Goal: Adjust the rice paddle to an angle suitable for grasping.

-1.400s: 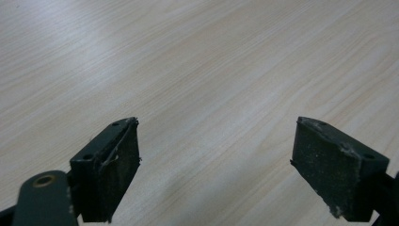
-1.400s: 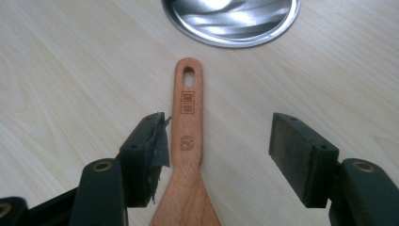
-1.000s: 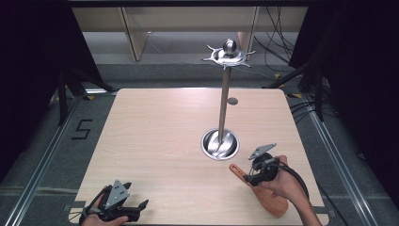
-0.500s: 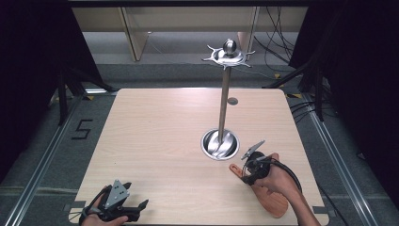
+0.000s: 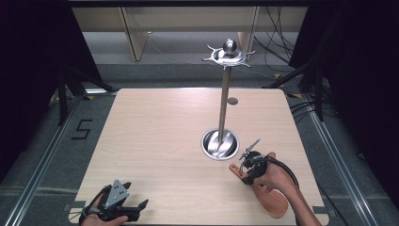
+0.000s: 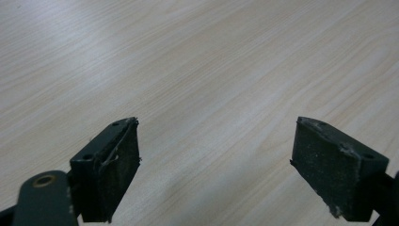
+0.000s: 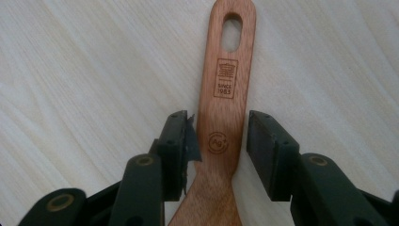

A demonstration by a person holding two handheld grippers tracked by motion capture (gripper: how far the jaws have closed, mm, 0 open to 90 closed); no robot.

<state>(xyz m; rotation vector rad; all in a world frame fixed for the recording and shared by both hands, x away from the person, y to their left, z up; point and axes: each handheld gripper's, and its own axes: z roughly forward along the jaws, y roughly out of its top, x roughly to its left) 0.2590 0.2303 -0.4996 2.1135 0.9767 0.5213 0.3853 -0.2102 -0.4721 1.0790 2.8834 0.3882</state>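
Wooden spatula (image 7: 221, 127) lying flat on the desk (image 5: 164, 141), near its right front corner — long axis diagonal, holed handle end toward the metal stand (image 5: 220, 143). Right gripper (image 7: 219, 141) fingers, just closing, straddle the handle, narrowly apart from it; left gripper (image 6: 216, 165) fingers wide, holding nothing.

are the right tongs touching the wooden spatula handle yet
Cannot tell. In the right gripper view the tongs straddle the spatula handle; any gap is too thin to judge.

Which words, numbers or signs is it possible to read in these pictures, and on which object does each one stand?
"SINCE 1983": burned into the handle of the wooden spatula, under a small emblem too fine to read.
"Ag+": inside a circle lower on the same handle.
"5": black mark on the grey floor left of the table.
Nothing else is readable.
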